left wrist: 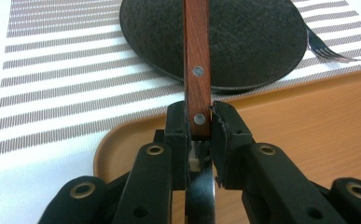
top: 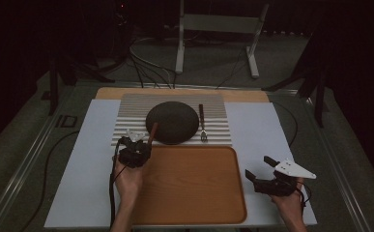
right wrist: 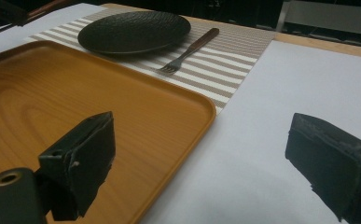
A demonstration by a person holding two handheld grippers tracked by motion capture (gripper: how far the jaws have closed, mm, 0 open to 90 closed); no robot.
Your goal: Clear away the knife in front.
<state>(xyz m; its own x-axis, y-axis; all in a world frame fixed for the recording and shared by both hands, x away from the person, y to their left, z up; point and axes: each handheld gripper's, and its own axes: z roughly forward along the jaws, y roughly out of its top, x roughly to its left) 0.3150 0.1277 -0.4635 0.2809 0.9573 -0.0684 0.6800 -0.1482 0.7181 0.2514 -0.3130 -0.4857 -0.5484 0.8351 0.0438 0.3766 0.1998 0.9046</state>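
- The knife [left wrist: 197, 70] sits clamped in your left hand-held gripper [left wrist: 199, 128]; its jaws press on the red-brown wooden handle at the near rivet, with the steel blade running back between the jaw arms towards you.
- In the high view the knife [top: 152, 134] stands tilted, handle end up and away from you, over the far left corner of the tray [top: 189, 212] and touching or just in front of the near left rim of the plate [top: 172, 122]; which of the two cannot be told.
- Your left hand-held gripper [top: 137, 151] hovers at that same tray corner, just near of the striped placemat [top: 213, 104].
- The dark round plate lies in the middle of the placemat, and the fork [top: 202, 124] lies just right of it, tines towards you.
- The wooden tray lies on the white sheet of the worktop [top: 88, 169], touching the placemat's near edge.
- Your right hand-held gripper [top: 261, 170] is over the white sheet just right of the tray's right rim, near the worktop's near edge, jaws spread wide with nothing between them.
- From the right gripper view, the fork [right wrist: 189, 50] and the plate [right wrist: 134, 31] lie far beyond the tray [right wrist: 122, 107].
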